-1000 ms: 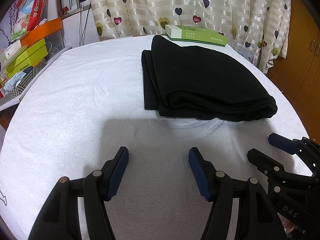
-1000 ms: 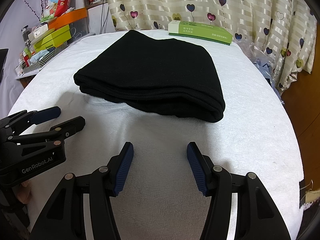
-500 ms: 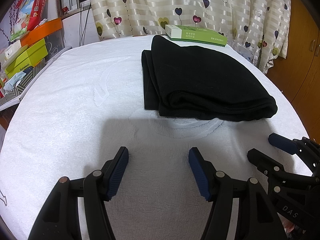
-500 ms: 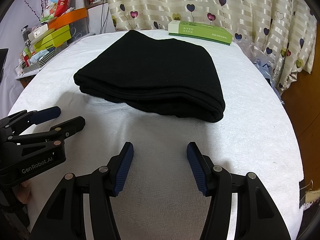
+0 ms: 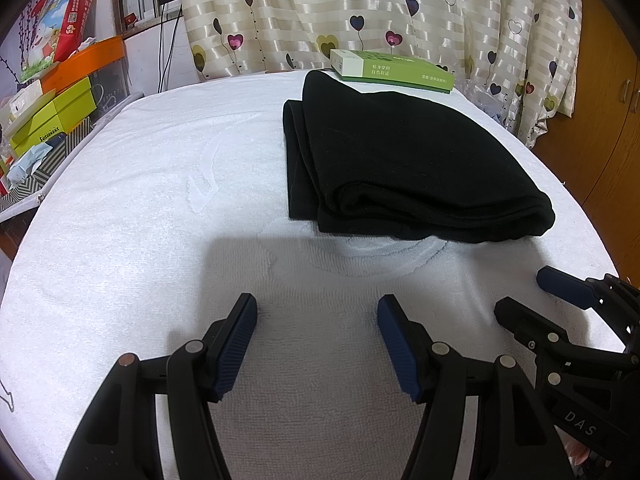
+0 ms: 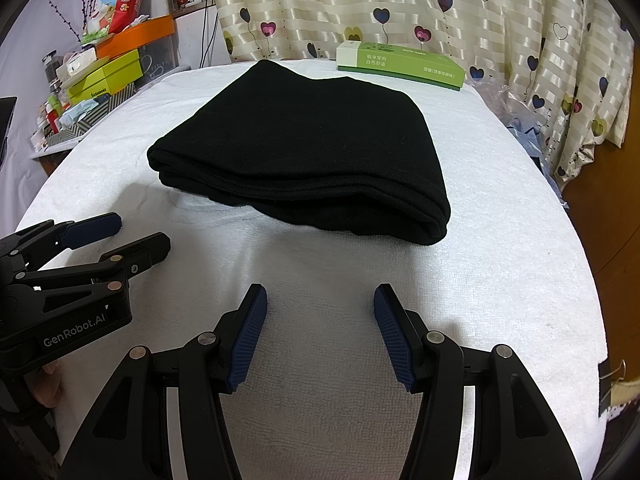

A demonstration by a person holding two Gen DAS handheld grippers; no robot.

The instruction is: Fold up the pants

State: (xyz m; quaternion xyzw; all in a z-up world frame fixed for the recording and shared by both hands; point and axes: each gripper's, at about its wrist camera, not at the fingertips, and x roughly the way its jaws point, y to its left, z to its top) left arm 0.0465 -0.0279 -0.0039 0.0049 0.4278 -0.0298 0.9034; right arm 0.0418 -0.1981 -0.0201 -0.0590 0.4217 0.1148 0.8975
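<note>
Nearest in the left wrist view, the left tongs [image 5: 316,314] stand spread with nothing between their two blue pads, hovering over the white towel-covered worktop [image 5: 140,200]; their bases are cut off by the lower edge. The right tongs [image 6: 320,304] are likewise spread and empty in their own view. Each camera also catches the other pair from the side: the right tongs [image 5: 532,292] enter at the lower right of the left view, the left tongs [image 6: 128,232] at the lower left of the right view, in both cases with fingers apart. Only the right view shows a bit of the person's hand [image 6: 46,376] under the left tool, mostly hidden.

Farther on lies one pair of black pants [image 6: 304,148], folded into a thick stack flat on the worktop, well apart from both tongs. The right view shows the stacked fold edges facing the camera; the left view [image 5: 400,160] shows the side layers at the stack's left edge. How many layers there are cannot be told against the black cloth.

Beyond the pants sits one green box [image 6: 400,64], close to the stack's far edge; whether they touch is unclear. Behind hangs a heart-patterned curtain [image 5: 360,8]. At far left, a pile of boxes [image 5: 52,108] is partly cut off.
</note>
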